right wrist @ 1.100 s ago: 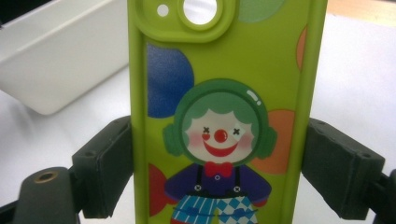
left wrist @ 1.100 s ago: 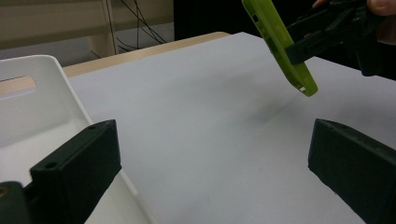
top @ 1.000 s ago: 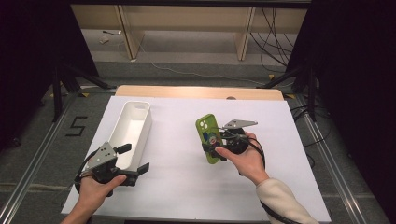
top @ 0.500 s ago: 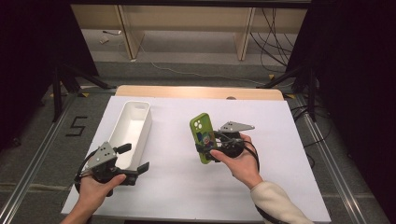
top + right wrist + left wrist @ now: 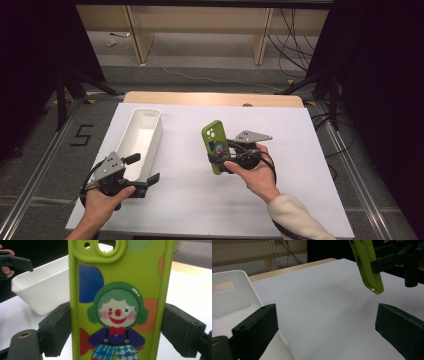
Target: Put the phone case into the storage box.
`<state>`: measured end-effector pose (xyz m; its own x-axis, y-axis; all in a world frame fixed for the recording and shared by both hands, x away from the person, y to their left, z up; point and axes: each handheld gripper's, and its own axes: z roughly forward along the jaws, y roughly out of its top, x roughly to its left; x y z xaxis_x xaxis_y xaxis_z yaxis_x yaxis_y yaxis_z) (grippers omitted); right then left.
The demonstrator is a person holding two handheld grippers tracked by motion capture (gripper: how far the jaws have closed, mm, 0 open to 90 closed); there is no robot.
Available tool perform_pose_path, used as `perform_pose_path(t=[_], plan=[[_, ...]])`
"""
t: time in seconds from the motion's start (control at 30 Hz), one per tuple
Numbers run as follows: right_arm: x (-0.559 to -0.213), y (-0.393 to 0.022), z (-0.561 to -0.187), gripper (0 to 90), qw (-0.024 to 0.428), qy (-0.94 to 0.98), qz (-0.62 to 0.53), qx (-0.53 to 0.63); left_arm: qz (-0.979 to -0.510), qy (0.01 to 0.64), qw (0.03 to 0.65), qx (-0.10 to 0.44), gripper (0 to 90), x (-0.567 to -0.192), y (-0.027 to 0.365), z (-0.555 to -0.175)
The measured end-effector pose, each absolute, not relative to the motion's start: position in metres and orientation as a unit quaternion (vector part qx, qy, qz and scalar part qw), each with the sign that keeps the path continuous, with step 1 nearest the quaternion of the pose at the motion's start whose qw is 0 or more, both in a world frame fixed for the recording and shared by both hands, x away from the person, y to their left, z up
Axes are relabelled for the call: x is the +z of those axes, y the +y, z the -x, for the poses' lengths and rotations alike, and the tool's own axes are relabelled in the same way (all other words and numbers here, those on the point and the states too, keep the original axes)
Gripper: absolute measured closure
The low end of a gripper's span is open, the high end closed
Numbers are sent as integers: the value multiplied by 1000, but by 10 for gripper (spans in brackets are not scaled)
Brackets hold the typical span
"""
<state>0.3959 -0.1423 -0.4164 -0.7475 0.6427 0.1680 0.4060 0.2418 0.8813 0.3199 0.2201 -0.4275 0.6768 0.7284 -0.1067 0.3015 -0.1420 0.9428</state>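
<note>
A lime-green phone case [image 5: 216, 145] with a clown picture [image 5: 117, 302] hangs tilted above the white table sheet [image 5: 290, 135], right of centre. My right gripper [image 5: 221, 161] is shut on it, one pad on each long edge [image 5: 117, 326]. In the left gripper view the phone case [image 5: 368, 265] hangs in the air at the upper right. My left gripper [image 5: 144, 170] stands open by the near end of a white bin [image 5: 150, 112], nothing between its jaws [image 5: 327, 325].
The long white bin [image 5: 232, 297] lies lengthwise on the left half of the sheet and looks empty [image 5: 42, 287]. A wooden table edge [image 5: 210, 97] runs along the back. Dark stands and cables sit on the floor beyond.
My right gripper has carried the phone case a little to the left and stood it more upright. The left gripper has stayed where it was.
</note>
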Motion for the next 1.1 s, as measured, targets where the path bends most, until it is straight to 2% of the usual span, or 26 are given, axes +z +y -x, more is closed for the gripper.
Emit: perform_pose_path(t=[0.77,1.1], plan=[[-410,-147,-390,167,136,766,-339,529,-728,347,559,192,48,-426,220,-319],[-406,-145,-385,168,144,760,-335,539,-717,336,577,198,105,-403,201,-318]])
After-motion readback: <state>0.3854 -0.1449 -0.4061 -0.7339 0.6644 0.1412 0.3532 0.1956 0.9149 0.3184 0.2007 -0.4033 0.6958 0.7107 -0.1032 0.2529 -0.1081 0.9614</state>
